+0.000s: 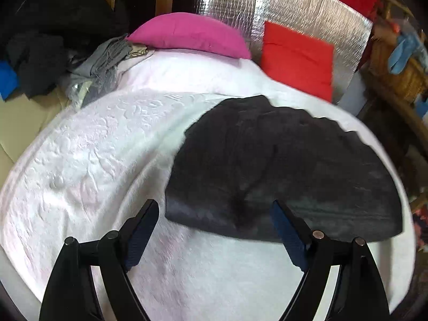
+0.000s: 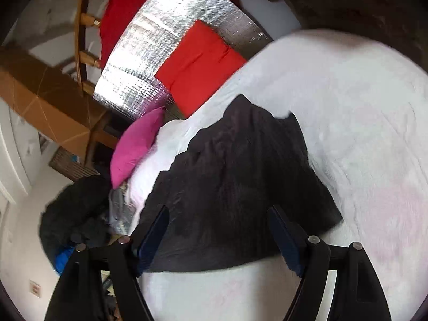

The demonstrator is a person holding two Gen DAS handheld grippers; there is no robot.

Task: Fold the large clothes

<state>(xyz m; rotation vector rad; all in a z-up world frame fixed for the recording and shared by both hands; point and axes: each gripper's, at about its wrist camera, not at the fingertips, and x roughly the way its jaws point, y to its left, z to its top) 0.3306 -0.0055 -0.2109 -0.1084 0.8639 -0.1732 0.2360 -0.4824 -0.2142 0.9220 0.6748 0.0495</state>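
Note:
A black garment (image 1: 289, 165) lies folded into a flat block on the white bedspread (image 1: 107, 160). My left gripper (image 1: 215, 208) is open and empty, hovering just before the garment's near edge. In the right wrist view the same black garment (image 2: 240, 182) lies on the bedspread (image 2: 361, 133), seen from another side. My right gripper (image 2: 218, 214) is open and empty, its fingers spread over the garment's near edge.
A pink pillow (image 1: 192, 34) and a red cushion (image 1: 297, 58) lie at the head of the bed against a silver foil panel (image 1: 294, 8). A pile of dark and grey clothes (image 1: 53, 53) sits at the left. A wicker basket (image 1: 396, 75) stands at the right.

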